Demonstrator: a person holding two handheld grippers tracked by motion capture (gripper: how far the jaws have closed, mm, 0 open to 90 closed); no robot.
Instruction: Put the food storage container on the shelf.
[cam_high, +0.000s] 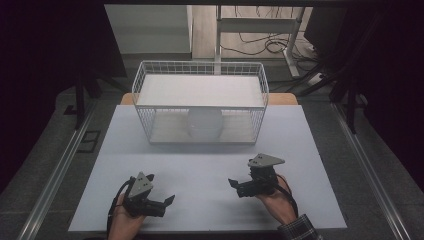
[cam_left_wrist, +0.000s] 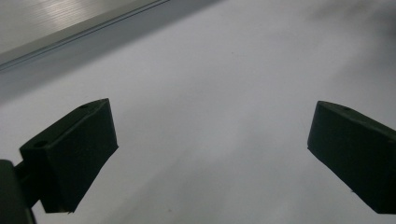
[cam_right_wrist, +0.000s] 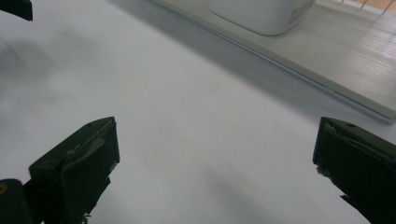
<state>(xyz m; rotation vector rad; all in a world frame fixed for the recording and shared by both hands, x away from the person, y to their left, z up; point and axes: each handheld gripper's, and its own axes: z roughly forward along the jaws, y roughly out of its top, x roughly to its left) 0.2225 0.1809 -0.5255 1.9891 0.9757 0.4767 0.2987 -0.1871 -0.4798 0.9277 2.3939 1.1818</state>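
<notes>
Both grippers, left (cam_high: 159, 199) and right (cam_high: 239, 181), sit spread and empty, so I'd approach that white bowl (cam_high: 204, 123) in the wire basket (cam_high: 145, 75) slowly

From my feed, grey floor (cam_high: 45, 165) surrounds the table. Beyond, a white desk frame (cam_high: 260, 25) stands (cables (cam_high: 260, 45) underneath), edges dark.

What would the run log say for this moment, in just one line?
left gripper: open, empty, over mat | right gripper: open, empty, over mat | bowl: on rack's lower shelf | mat: bare between grippers
</notes>
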